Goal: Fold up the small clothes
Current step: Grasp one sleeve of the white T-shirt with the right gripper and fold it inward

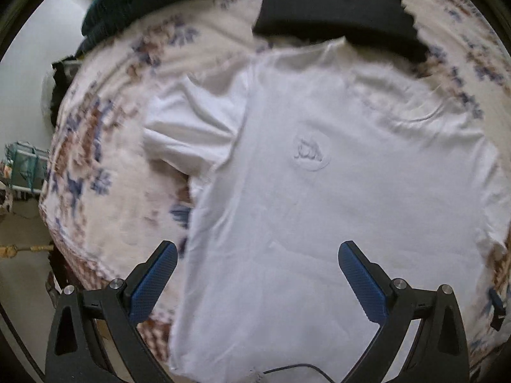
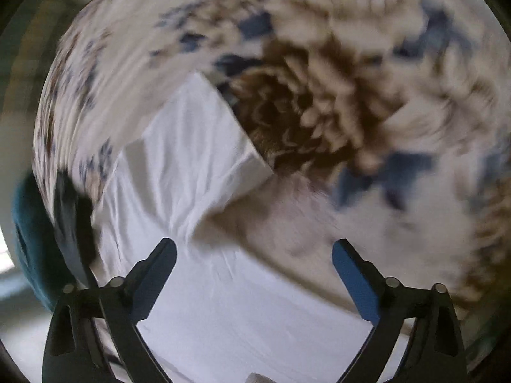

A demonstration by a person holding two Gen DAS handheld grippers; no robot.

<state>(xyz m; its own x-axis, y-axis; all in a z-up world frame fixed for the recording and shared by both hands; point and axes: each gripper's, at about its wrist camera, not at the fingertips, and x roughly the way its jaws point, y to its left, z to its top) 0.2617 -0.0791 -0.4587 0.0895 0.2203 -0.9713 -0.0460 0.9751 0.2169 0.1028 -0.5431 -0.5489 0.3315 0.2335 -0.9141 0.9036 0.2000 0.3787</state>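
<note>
Left wrist view shows me the white T-shirt [image 1: 319, 191] lying flat and face up on the flowered bedspread [image 1: 105, 166], its collar toward the far side where a black garment [image 1: 335, 12] rests just beyond it, and one short sleeve [image 1: 188, 134] spread out to the side. My left tongs [image 1: 257, 249] hang above the lower part of the shirt with the fingers wide apart and nothing between them. Right wrist view, badly blurred, has my right tongs [image 2: 254, 245] also spread wide and empty, over the shirt's [image 2: 223, 303] other side, with the other sleeve [image 2: 198, 146] sticking out ahead over the bedspread [image 2: 383, 95]. I judge the shirt is laid out and smoothed but no fold is made yet, so I am at the very start of the folding. Next I would need to close each pair on an edge, likely a sleeve or shoulder and the hem on one side, pinching only the shirt and not the bedspread beneath, then carry that side over toward the middle.
</note>
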